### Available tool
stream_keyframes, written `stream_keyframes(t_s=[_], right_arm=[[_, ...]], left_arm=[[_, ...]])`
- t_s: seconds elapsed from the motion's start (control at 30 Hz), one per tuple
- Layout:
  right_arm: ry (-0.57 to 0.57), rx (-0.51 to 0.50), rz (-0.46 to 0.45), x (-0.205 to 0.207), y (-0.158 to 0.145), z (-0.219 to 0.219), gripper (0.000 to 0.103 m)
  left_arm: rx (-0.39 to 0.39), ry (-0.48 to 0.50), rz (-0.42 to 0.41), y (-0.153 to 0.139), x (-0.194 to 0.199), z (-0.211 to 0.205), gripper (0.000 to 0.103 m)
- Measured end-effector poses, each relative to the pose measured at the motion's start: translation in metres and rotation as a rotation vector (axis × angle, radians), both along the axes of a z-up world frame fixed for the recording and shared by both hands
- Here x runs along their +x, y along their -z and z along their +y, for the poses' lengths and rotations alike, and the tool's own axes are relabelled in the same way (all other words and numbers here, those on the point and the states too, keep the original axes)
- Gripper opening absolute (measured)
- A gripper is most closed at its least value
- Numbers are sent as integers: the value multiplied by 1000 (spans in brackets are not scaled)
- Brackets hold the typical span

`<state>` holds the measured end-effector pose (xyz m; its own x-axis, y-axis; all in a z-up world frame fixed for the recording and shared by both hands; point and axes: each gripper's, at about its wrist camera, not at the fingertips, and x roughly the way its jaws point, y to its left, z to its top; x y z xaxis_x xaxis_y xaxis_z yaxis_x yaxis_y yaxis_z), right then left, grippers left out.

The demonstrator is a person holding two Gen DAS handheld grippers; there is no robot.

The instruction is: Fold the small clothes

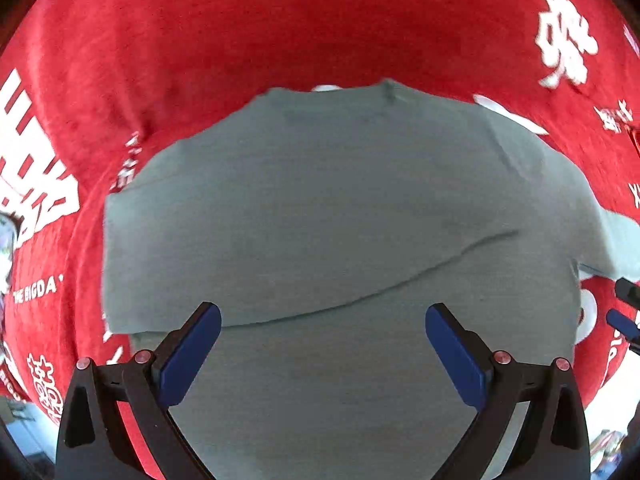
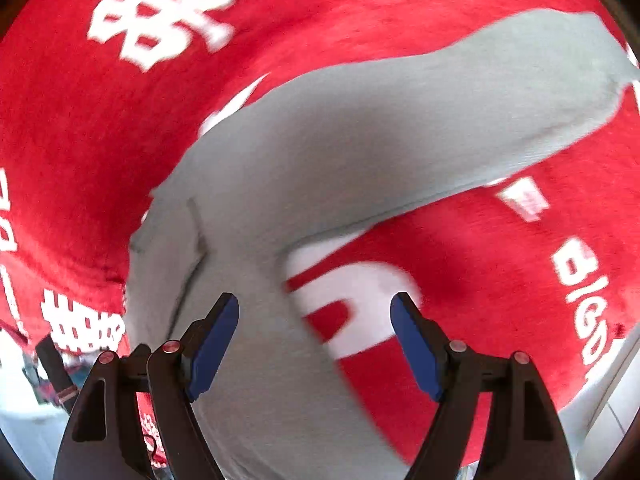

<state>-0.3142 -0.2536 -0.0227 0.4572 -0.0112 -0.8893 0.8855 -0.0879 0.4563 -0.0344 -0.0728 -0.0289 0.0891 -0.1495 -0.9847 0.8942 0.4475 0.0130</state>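
Note:
A small grey-green shirt (image 1: 328, 208) lies spread on a red cloth with white lettering (image 1: 200, 40). One layer of it is folded over, with the fold's edge running across just beyond my left gripper (image 1: 323, 316), which hangs open right above the fabric and holds nothing. In the right wrist view the same shirt (image 2: 320, 152) shows with one long sleeve stretched out to the upper right. My right gripper (image 2: 315, 306) stands open over the shirt's edge where the sleeve joins the body, with nothing gripped. The right gripper's fingertips (image 1: 624, 312) peek in at the left wrist view's right edge.
The red cloth (image 2: 500, 280) covers the whole work surface. Its edge and a pale floor show at the lower left (image 1: 28, 432) and at the lower right (image 2: 608, 408). A dark strap (image 2: 56, 368) hangs at the lower left of the right wrist view.

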Motion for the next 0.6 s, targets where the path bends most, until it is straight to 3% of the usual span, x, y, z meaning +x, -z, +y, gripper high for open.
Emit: stream_keyframes(t_s=[0.27, 0.37, 0.6], right_arm=[[200, 29, 9, -82, 23, -23, 81], [316, 56, -64, -111, 39, -32, 81], [450, 68, -183, -137, 60, -61, 81]], left_arm=[[16, 82, 14, 8, -43, -39, 103], [19, 97, 21, 7, -60, -48, 103], [40, 109, 56, 9, -89, -71, 103]])
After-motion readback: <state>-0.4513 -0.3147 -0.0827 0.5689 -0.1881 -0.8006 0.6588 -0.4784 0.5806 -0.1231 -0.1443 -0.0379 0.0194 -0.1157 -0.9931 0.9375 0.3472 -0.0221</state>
